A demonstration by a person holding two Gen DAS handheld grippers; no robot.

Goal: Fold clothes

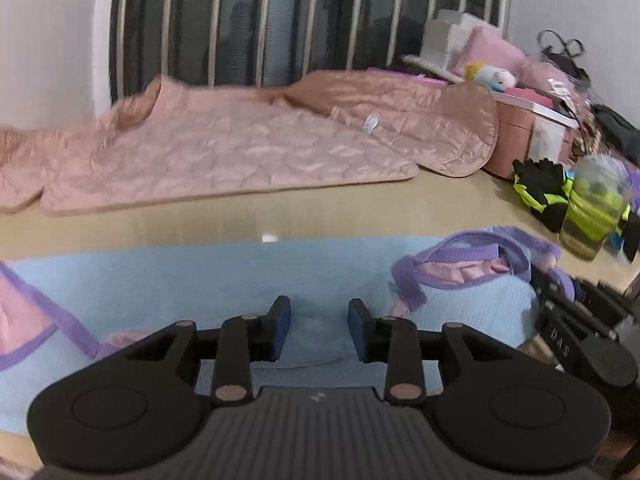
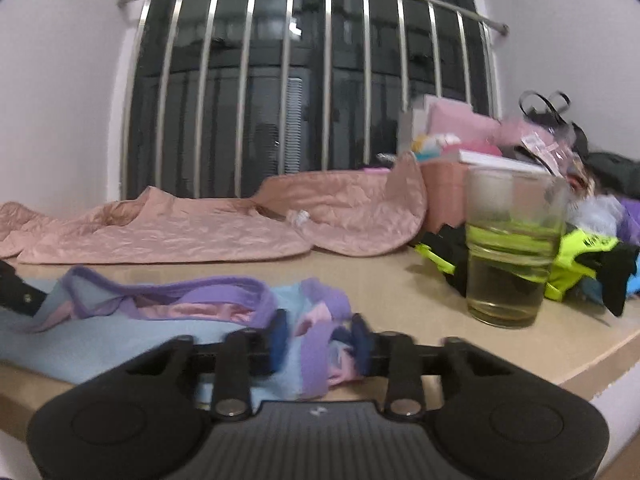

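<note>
the light blue garment (image 1: 192, 280) with purple trim (image 2: 168, 286) lies flat on the table (image 1: 240, 220), spread under and ahead of both sets of fingers, probably laid out so its edges can be folded over. the right gripper (image 2: 320, 342) sits at its bunched purple-and-pink end; cloth fills the gap between the blue pads (image 2: 280, 336), but the jaws look partly apart, so i cannot tell whether they are gripping it. the left gripper (image 1: 319, 330) hovers over the blue middle, its fingers released with nothing between them. beyond the fingers a pink quilted jacket (image 1: 224, 148) lies spread. right of the right fingers stands a glass of liquid (image 2: 512, 248), near enough to be a spill risk.
</note>
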